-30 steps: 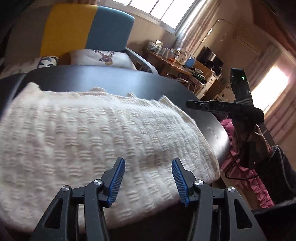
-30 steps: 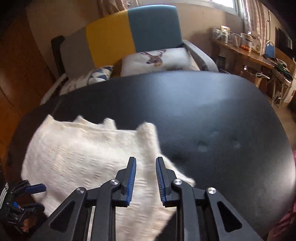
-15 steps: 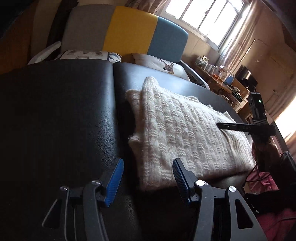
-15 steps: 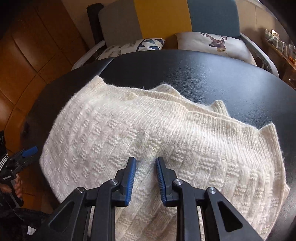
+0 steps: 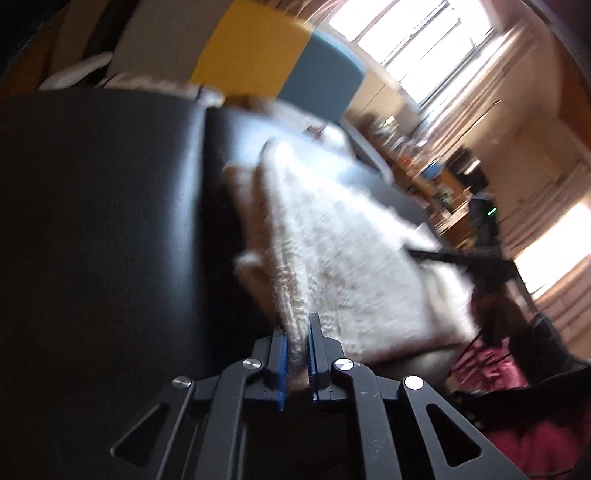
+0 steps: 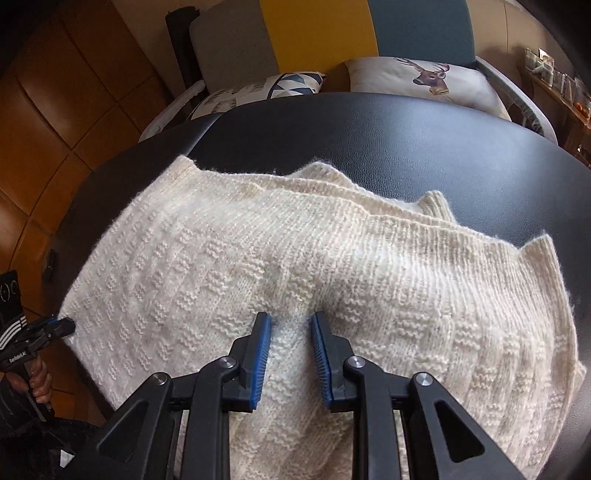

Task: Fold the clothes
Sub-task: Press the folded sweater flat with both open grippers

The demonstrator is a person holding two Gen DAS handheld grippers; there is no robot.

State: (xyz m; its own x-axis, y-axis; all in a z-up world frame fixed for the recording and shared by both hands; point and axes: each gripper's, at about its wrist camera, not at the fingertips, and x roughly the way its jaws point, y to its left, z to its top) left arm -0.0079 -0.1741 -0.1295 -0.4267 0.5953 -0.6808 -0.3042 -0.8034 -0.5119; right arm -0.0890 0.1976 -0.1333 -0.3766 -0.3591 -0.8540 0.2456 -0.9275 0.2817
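The cream cable-knit sweater (image 6: 295, 266) lies folded on the black leather-covered table (image 6: 424, 147), its ribbed hems stacked along the far side. The left gripper (image 5: 297, 354) pinches the sweater's near corner, blue pads pressed tight on a ridge of wool. The right gripper (image 6: 290, 354) has a bunched fold of knit between its blue-padded fingers (image 6: 260, 354), which stand slightly apart beside the cloth. Seen from the right wrist camera, the left tool's handle carries small white lettering, too tiny to read. Behind the table stands a sofa with grey, yellow and teal back panels (image 6: 317, 33), holding a white cushion printed with a deer head (image 6: 421, 79).
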